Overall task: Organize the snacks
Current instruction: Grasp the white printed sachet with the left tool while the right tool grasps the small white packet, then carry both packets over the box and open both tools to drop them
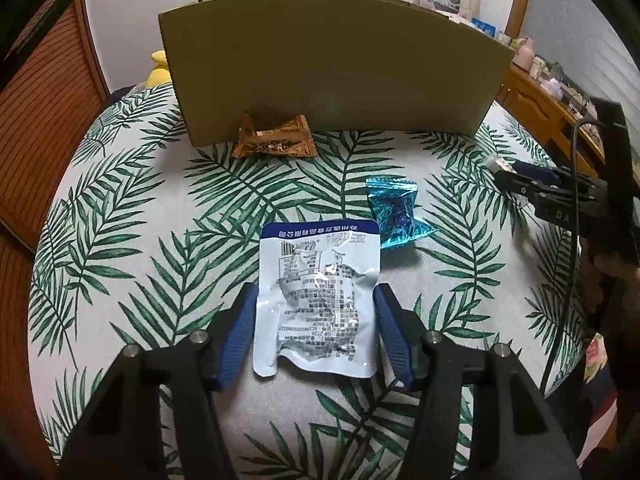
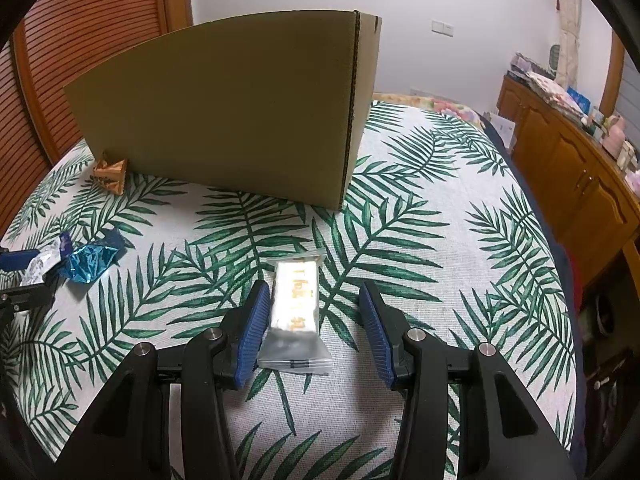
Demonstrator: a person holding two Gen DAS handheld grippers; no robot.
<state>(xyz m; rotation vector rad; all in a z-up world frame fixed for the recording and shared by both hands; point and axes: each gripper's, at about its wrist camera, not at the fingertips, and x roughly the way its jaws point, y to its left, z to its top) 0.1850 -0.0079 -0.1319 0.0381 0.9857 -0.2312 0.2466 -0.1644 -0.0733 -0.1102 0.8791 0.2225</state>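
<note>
A white pouch (image 1: 320, 264) with a blue top band lies on the leaf-print cover. My left gripper (image 1: 316, 286) has its blue pads against both side edges of the pouch, which is crinkled between them. A shiny blue foil packet (image 1: 394, 212) lies just right of the pouch, and a gold-brown wrapper (image 1: 276, 138) leans on the cardboard box (image 1: 328, 64). In the right wrist view a white snack bar (image 2: 296, 300) lies between the jaws of my right gripper (image 2: 314, 285). The left pad touches it and the right pad stands apart. The box (image 2: 224, 116) stands behind it.
The leaf-print cover (image 2: 440, 240) spreads over a soft surface. A wooden cabinet (image 2: 568, 168) with clutter on top runs along the right. A slatted wooden door (image 2: 80, 40) is at the left. A yellow plush toy (image 1: 158, 70) sits behind the box.
</note>
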